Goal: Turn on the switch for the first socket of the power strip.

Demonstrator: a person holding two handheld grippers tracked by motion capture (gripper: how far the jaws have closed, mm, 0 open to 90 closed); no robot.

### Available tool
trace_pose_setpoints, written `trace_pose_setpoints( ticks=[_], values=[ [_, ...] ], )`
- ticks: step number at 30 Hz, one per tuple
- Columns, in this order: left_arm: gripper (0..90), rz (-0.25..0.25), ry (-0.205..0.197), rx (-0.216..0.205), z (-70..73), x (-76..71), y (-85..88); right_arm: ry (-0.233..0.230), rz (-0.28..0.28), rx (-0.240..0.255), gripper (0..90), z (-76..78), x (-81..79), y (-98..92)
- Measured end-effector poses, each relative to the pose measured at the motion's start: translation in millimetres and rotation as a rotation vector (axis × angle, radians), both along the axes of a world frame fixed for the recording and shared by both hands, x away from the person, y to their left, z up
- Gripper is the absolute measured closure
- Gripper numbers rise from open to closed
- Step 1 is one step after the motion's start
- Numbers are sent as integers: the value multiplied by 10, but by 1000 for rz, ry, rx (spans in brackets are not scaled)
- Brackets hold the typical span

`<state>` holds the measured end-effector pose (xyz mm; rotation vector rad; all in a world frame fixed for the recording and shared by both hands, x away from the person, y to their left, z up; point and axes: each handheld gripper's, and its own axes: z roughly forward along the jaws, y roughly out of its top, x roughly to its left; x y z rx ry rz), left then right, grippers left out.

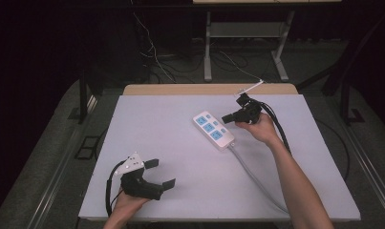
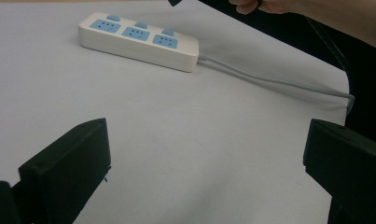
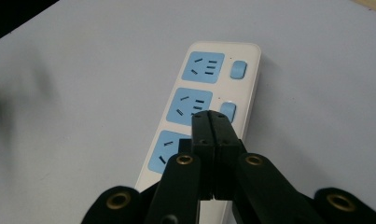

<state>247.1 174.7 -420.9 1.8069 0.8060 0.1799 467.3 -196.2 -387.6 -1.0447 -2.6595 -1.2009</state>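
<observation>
A white power strip (image 1: 214, 130) with three blue sockets and blue switches lies at the middle right of the white table (image 1: 156, 124). My right gripper (image 1: 227, 118) hovers just over its right side, held by a hand. In the right gripper view the jaws (image 3: 212, 122) stand pressed together with nothing between them, their tips over the strip (image 3: 199, 70) beside the middle switch (image 3: 227, 111); whether they touch it I cannot tell. My left gripper (image 1: 162, 172) rests near the front left edge. Its jaws (image 2: 206, 140) are wide apart and empty, facing the strip (image 2: 139, 39).
The strip's grey cable (image 1: 257, 176) runs across the table toward the front right edge and off it (image 2: 269, 81). A wooden strip (image 1: 180, 89) borders the table's far edge. Beyond it stand the legs of another table (image 1: 208, 47) and loose floor cables.
</observation>
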Motion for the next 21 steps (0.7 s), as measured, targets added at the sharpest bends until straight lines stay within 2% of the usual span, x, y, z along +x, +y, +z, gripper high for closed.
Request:
trace_pose_setpoints(
  ticks=[17,21],
  values=[
    [0,4,2,0,-4,15,15,39,21,-21,893,-186,49,100],
    [0,4,2,0,-4,17,16,45,25,-41,893,-214,52,105]
  ],
)
